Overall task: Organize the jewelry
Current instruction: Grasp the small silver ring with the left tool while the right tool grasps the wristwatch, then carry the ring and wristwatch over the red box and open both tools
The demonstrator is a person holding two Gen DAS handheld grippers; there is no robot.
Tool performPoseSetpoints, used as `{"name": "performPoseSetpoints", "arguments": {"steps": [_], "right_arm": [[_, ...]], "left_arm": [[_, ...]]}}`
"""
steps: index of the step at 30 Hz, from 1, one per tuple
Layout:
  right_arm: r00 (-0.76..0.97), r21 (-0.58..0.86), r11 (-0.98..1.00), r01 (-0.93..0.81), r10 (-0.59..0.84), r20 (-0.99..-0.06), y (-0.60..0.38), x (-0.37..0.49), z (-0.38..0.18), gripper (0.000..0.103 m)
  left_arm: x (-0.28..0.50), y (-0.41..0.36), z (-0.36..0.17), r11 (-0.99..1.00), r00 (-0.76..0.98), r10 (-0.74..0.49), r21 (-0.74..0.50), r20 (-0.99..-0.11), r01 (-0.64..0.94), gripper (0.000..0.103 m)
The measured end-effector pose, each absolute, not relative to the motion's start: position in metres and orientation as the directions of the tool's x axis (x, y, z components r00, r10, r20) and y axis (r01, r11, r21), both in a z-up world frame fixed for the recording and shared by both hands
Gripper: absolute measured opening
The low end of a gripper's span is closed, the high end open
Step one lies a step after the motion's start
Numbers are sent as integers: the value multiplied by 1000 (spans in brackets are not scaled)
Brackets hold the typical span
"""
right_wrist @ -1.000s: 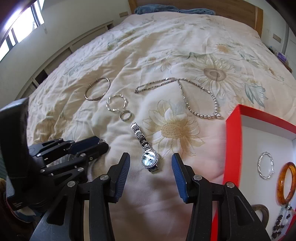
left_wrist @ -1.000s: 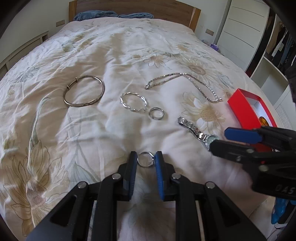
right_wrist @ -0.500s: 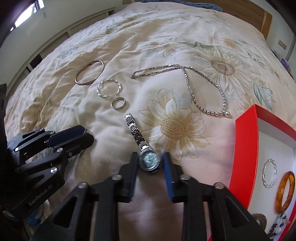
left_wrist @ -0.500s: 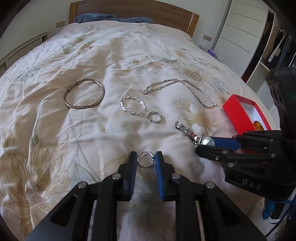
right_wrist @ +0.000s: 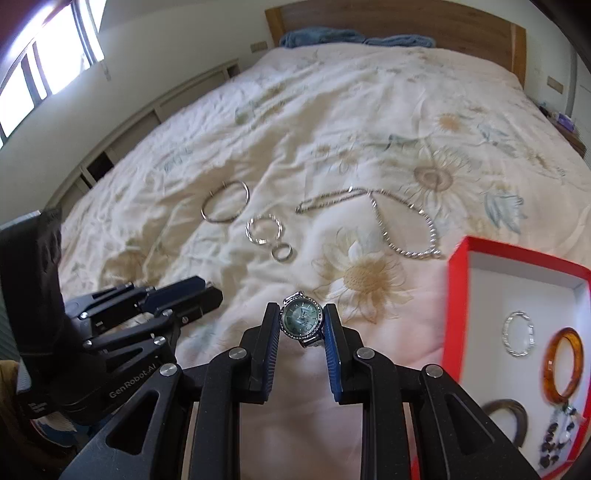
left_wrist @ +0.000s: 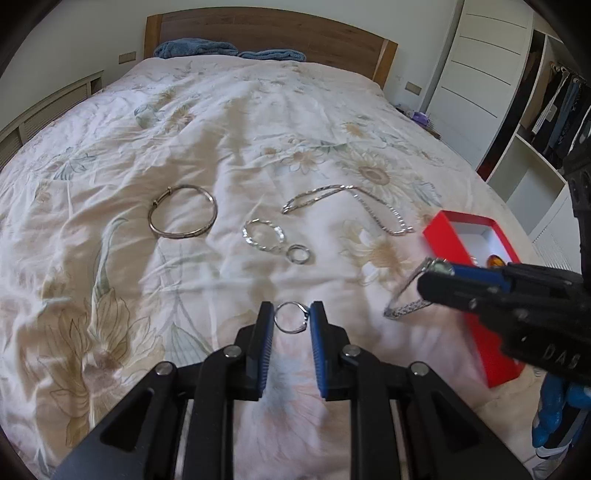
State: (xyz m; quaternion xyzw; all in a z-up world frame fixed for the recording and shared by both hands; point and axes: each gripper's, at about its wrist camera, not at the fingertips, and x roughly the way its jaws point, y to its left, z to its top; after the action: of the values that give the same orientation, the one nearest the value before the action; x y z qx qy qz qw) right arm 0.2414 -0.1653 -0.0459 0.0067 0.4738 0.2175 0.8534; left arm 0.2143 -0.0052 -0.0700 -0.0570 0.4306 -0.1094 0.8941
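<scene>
A: Your right claw point(right_wrist: 301, 326) is clamped on the watch point(right_wrist: 301, 320) by the case, clear of the quilt point(right_wrist: 369, 129), strap dangling below. Your left claw point(left_wrist: 290, 325) is pinching a ring point(left_wrist: 290, 322).

B: So both to the box?

A: Yes — the red box point(right_wrist: 458, 295) sits just right of the watch. Carry level, so the strap doesn't snag the rim, and set the watch on the bare white floor, away from the amber bangle point(right_wrist: 563, 365) and the silver hoop point(right_wrist: 518, 334) already inside. Then bring the ring over.

B: What's left on the bed?

A: A big bangle point(left_wrist: 183, 216), a twisted hoop point(left_wrist: 263, 234), a band point(left_wrist: 297, 254) touching it, and a chain point(left_wrist: 351, 206). The quilt is soft and rumpled — small pieces will sink. Headboard point(left_wrist: 266, 33) behind, wardrobe point(left_wrist: 487, 66) to the right.
</scene>
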Motion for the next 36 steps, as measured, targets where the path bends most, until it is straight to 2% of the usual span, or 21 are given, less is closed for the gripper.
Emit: {"name": "performPoseSetpoints", "arguments": {"steps": [10,18,23,29,36], "right_arm": [[575,193,950,-243,302,-760,-248,221,-3,23],[612,151,986,-73,164,-774,-351,224,-15,23],[599,173,985,-21,151,-786,-385,233,-41,23],[580,197,980,-1,161,-799,-402,241,-68,23],[541,188,982,8,154,-827,-407,243,-89,24]], "left_arm": [[215,-77,-28,921,583,-385,-256,-715,294,18],[237,-182,-21,856,505,-484,-268,-715,441,18],[249,-232,-45,846,439,-468,-246,-767,473,18],[260,-258,-78,868,393,-388,-188,-834,459,18],[260,-267,-92,868,383,-364,-160,-849,471,19]]}}
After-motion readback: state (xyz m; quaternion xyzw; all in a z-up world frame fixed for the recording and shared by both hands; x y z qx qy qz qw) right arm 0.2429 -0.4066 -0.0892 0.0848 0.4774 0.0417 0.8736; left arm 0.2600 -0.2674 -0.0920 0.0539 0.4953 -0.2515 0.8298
